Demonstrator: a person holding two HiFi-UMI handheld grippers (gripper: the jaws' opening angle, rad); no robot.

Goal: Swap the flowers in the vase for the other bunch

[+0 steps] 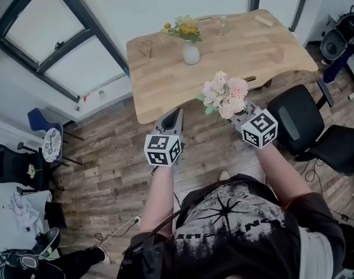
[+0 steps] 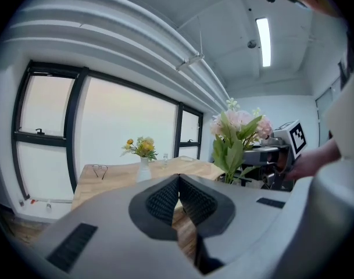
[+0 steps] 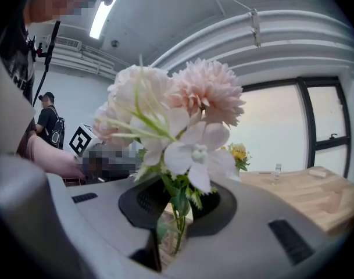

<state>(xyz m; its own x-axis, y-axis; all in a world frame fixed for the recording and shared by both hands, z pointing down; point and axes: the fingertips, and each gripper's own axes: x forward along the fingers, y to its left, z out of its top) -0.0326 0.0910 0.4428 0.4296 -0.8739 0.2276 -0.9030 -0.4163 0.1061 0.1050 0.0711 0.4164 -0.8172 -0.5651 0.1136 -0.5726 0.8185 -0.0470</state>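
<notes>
A white vase point(image 1: 191, 53) with yellow flowers point(image 1: 184, 27) stands on the wooden table point(image 1: 235, 57); both gripper views show it small, the vase point(image 2: 143, 171) ahead and the yellow flowers point(image 3: 239, 153) behind the bunch. My right gripper point(image 1: 239, 114) is shut on the stems of a pink and white bunch point(image 1: 224, 95), held upright short of the table's near edge. In the right gripper view the pink bunch point(image 3: 177, 121) fills the middle, stems between the jaws. My left gripper point(image 1: 172, 119) is shut and empty, level with the right one, pads point(image 2: 165, 201) touching.
A pair of glasses point(image 1: 145, 48), a small glass point(image 1: 222, 23) and a wooden block point(image 1: 263, 20) lie on the table. A black office chair point(image 1: 307, 127) stands right of me. Another person point(image 3: 47, 127) stands far off at the left of the right gripper view. Windows run behind the table.
</notes>
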